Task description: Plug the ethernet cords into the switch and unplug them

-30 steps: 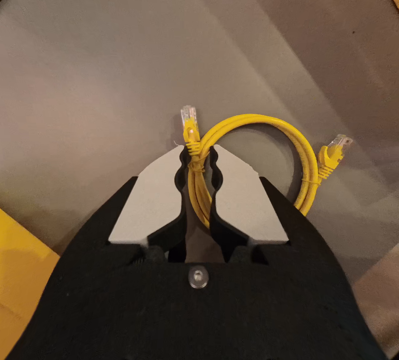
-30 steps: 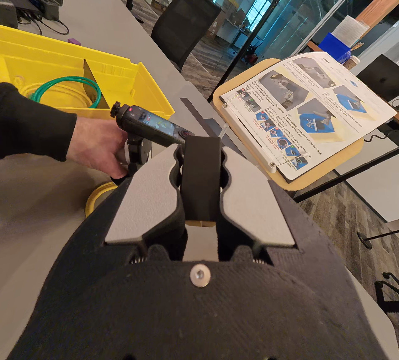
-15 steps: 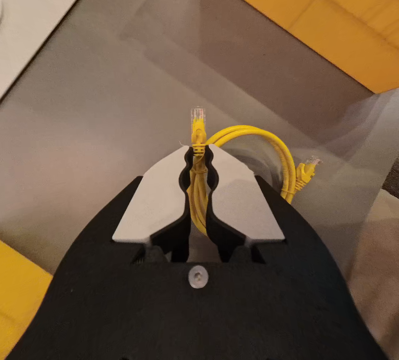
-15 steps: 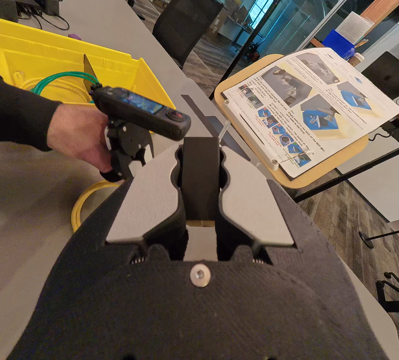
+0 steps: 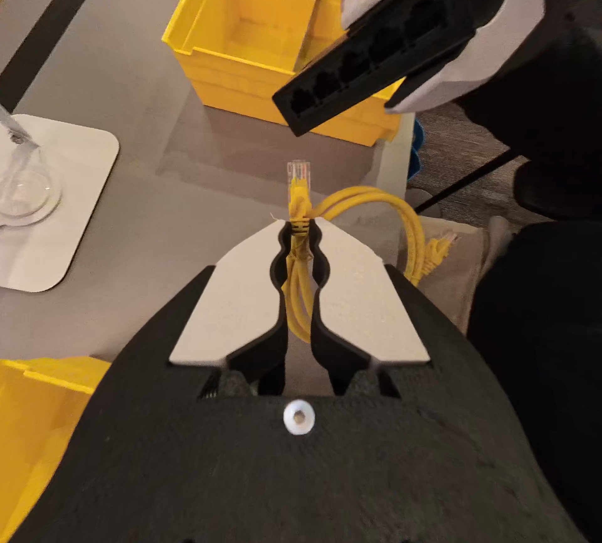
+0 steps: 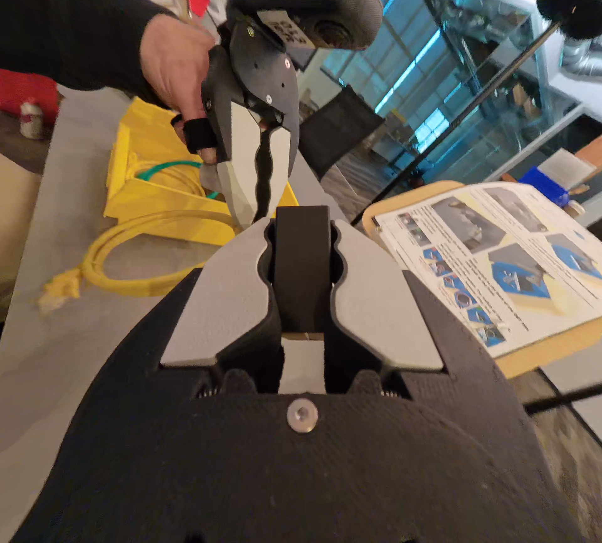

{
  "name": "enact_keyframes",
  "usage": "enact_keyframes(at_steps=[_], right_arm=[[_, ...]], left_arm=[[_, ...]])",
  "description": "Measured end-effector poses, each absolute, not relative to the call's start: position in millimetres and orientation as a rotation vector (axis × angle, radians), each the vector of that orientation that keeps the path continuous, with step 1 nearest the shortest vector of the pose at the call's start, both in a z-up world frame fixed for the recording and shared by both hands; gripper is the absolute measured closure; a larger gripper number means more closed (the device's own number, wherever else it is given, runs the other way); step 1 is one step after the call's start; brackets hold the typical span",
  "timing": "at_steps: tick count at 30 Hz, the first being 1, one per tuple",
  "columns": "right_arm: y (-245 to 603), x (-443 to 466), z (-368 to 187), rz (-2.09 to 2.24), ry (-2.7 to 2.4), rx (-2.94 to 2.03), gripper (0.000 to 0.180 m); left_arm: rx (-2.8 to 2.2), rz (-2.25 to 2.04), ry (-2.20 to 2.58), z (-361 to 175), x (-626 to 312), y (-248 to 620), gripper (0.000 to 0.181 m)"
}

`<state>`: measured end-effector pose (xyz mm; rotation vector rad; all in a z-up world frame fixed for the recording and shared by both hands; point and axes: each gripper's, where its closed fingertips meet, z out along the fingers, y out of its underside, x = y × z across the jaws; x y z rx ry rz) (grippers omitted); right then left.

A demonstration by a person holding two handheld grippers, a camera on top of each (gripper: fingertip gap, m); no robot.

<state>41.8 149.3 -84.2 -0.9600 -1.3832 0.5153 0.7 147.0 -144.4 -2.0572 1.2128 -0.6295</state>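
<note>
Left gripper [image 5: 299,227] clamps coiled yellow ethernet cord [image 5: 412,227], clear plug [image 5: 298,174] pointing up-frame. Black plastic switch [image 5: 374,48], pinched in right gripper [image 6: 301,231], sits upper right, port row slanting diagonally toward plug.

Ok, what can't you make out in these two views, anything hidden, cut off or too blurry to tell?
- Left wrist view: the switch has its far end covered by the right gripper; its ports are too dark to see inside.
- Left wrist view: the cord's second plug is blurred.
- Right wrist view: the switch's port face points away, and the held plug is hidden behind the left gripper.
- Right wrist view: the yellow bin is partly blocked by that gripper.
</note>
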Motion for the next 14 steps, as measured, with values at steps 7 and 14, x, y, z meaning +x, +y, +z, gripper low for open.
enact_keyframes(at_steps=[7, 14], right_arm=[[125, 35, -85, 0.529, -1.507, -0.829, 0.15], [110, 19, -108, 0.531, -1.651, -0.797, 0.151]], left_arm=[[-2.043, -0.929, 1.183, -137, 1, 116, 0.171], [-1.97, -1.091, 1.268, -121, 5, 87, 0.171]])
